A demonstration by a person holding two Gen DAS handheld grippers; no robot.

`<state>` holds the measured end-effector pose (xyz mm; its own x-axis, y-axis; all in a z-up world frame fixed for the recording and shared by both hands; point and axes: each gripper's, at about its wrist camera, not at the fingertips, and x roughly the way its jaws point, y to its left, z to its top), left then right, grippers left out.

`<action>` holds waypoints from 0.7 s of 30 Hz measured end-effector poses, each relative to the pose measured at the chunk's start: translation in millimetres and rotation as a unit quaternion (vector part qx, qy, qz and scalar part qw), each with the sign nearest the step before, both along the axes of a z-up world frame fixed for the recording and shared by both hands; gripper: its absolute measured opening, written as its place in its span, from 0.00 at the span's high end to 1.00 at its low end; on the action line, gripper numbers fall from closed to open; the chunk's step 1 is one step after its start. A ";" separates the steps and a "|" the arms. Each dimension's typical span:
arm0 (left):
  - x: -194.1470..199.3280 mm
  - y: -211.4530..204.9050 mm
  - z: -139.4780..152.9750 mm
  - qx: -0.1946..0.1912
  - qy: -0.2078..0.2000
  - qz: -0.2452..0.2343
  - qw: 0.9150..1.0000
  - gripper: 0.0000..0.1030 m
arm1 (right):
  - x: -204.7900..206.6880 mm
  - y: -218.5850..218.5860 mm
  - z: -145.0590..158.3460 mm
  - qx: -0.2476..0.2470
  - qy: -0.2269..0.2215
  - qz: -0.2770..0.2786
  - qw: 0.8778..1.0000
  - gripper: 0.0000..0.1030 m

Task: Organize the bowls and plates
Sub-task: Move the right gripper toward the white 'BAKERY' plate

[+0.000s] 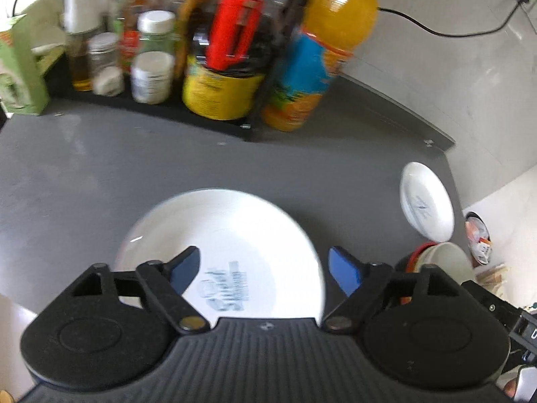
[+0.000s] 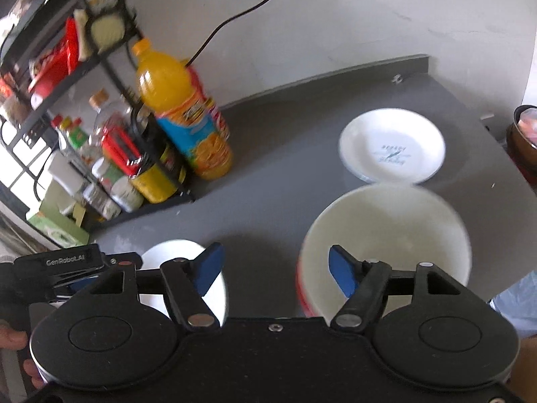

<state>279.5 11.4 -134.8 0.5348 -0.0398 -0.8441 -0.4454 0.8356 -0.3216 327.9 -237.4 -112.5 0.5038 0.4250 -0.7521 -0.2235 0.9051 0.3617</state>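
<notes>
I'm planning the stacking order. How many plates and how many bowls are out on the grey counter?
Plates: 2, the near plate under the left gripper and the far plate.
Bowls: 1, the bowl by the right gripper.
Total: 3

Two white plates (image 2: 392,146) (image 1: 221,252), one bowl (image 2: 386,231), one orange juice bottle (image 2: 183,110), two grippers (image 1: 263,270) (image 2: 275,268).

White lettering "GenRobot.AI" stands on the black left gripper (image 2: 72,262) body, just left of the near white plate (image 2: 174,252). Prints on plates and bottle labels are too blurred to read.
</notes>
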 end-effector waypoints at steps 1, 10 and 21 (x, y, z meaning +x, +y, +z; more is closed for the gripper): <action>7.7 -7.0 2.0 0.000 -0.002 -0.002 1.000 0.17 | 5.1 -6.5 0.7 0.002 -0.002 -0.002 1.000 0.25; 86.7 -83.3 22.6 0.016 -0.020 -0.037 0.999 0.09 | 60.5 -75.5 1.7 0.023 -0.017 -0.023 0.999 0.06; 172.6 -144.2 8.0 0.007 -0.018 -0.050 0.999 0.12 | 130.7 -142.1 -43.8 0.026 0.006 -0.034 0.999 0.07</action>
